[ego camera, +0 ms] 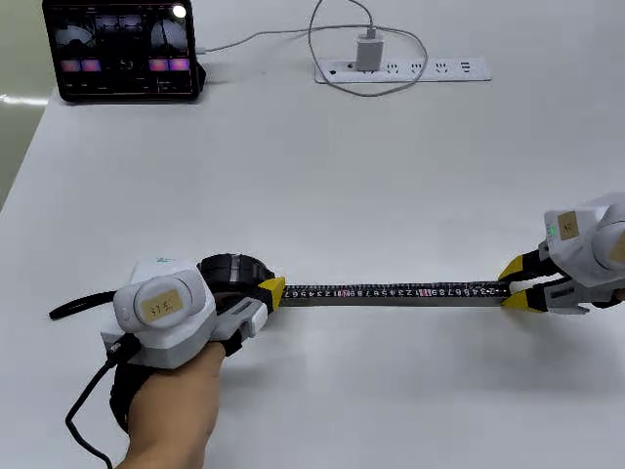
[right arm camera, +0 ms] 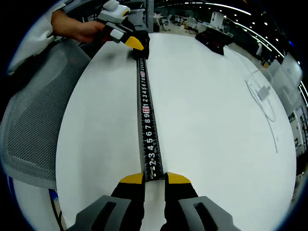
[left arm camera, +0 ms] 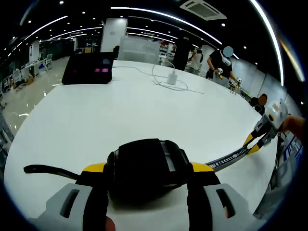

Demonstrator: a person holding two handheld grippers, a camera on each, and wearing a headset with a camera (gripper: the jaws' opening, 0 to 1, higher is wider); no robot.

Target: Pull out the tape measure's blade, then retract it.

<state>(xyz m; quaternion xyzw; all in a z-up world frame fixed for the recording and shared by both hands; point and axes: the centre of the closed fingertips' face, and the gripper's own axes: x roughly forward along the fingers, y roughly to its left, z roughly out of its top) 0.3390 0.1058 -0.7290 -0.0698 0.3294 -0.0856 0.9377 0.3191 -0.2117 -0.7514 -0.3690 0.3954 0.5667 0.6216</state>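
My left gripper [ego camera: 266,293] clamps the case [ego camera: 234,276] near the table's [ego camera: 293,176] near left corner. My right gripper [ego camera: 516,283] pinches the blade [ego camera: 391,291] by its tip, toward the right edge. The blade lies flat and well out, so I judge retraction is next: guide the tip straight back, slowly, with the case steady. The right gripper view shows the numerals and the pinched tip; the left gripper view shows the case wedged between its jaws.

The black case [ego camera: 234,273] is set at the near left; the dark, numbered blade [ego camera: 391,291] is drawn out flat, rightward.
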